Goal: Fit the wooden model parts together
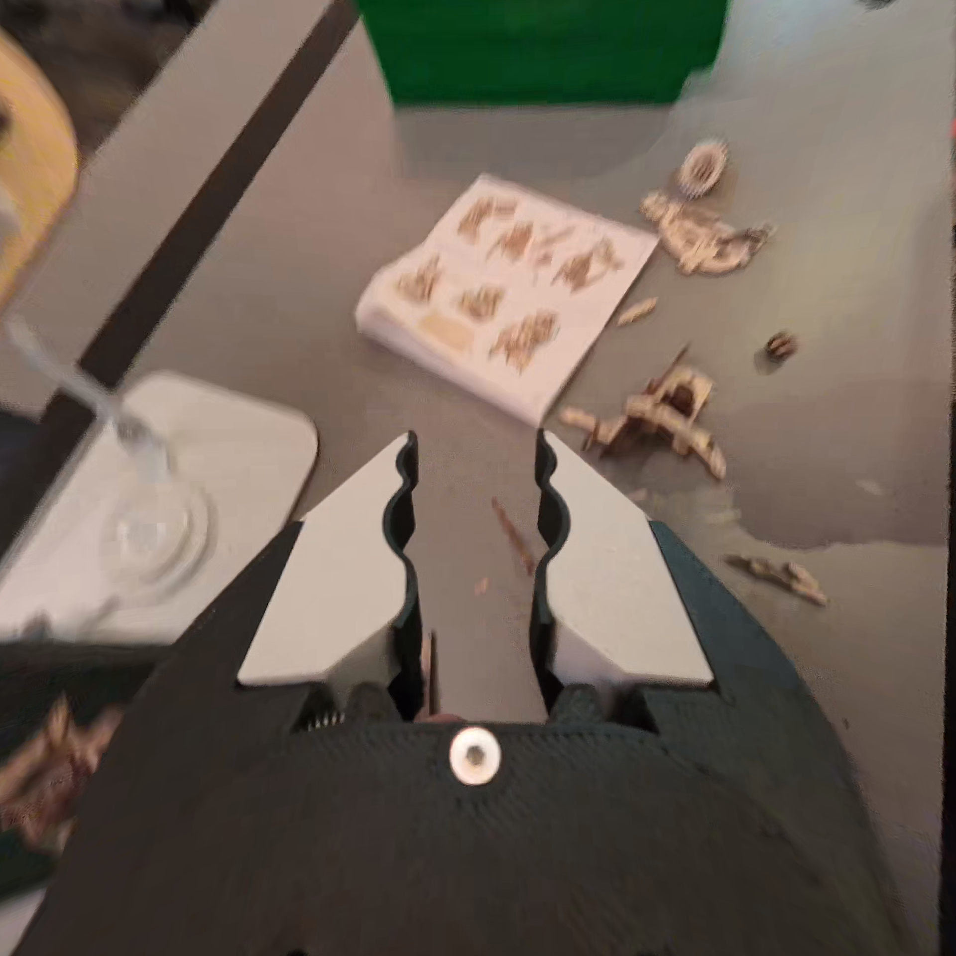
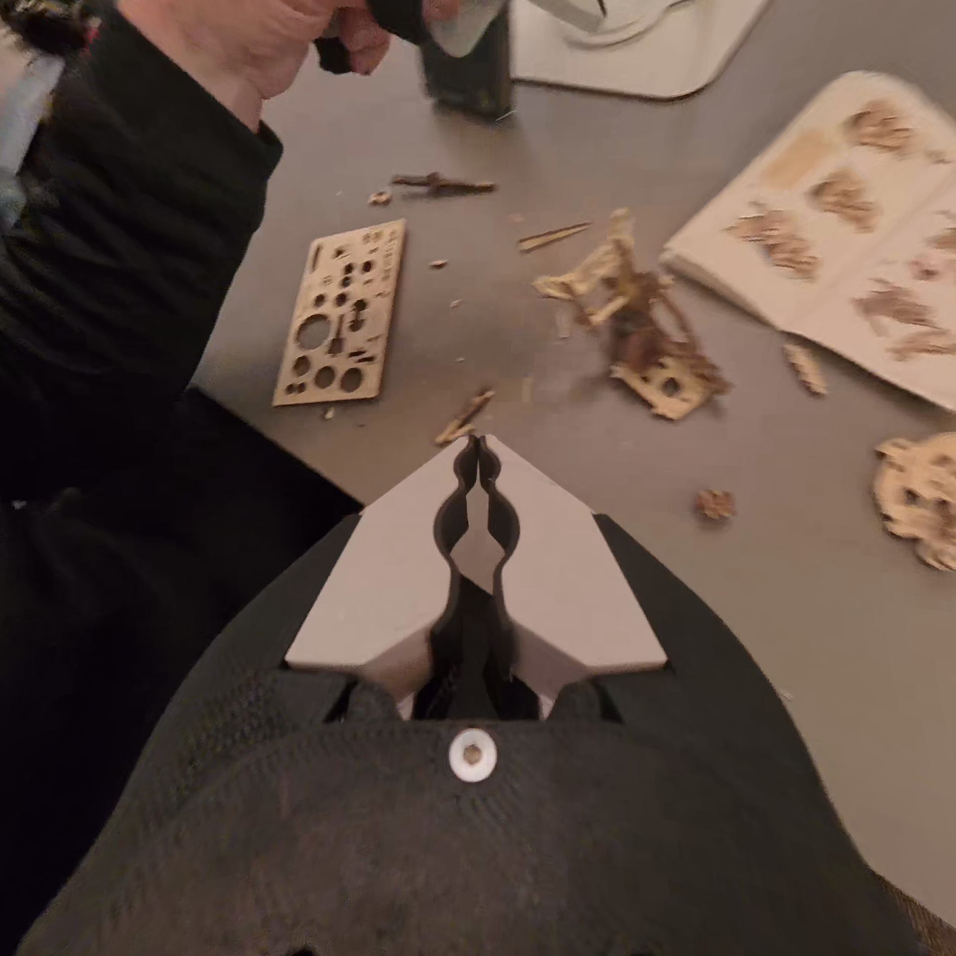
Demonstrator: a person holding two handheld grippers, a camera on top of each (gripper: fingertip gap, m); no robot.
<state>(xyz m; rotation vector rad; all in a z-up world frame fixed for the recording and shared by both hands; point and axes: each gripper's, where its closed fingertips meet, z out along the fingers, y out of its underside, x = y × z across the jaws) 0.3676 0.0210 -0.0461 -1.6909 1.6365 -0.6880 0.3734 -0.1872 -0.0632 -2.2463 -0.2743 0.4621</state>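
In the left wrist view my left gripper (image 1: 476, 445) is open and empty above the grey table (image 1: 331, 289). A thin wooden stick (image 1: 513, 538) lies on the table between its fingers. A partly built wooden model (image 1: 662, 414) stands just right of the fingertips. In the right wrist view my right gripper (image 2: 477, 444) is shut, low over the table's near edge. A small wooden piece (image 2: 464, 416) lies just beyond its tips and looks blurred like the table. The model (image 2: 636, 320) stands farther off to the right. A punched wooden sheet (image 2: 341, 315) lies to the left.
An open instruction booklet (image 1: 507, 289) lies beyond the left gripper, with a green box (image 1: 538, 46) behind it. A white pad with a glass (image 1: 155, 491) is on the left. Loose gears and parts (image 1: 698, 233) lie far right. A person's hand and dark sleeve (image 2: 129, 207) fill the right view's left side. The gap from one gripper's tips to the other's is roughly 20 cm. The small wooden piece (image 2: 464, 416) lies some 12 cm from my right tips, 20 cm from my left tips. My left wrist view (image 1: 776, 577) looks at it from another angle.
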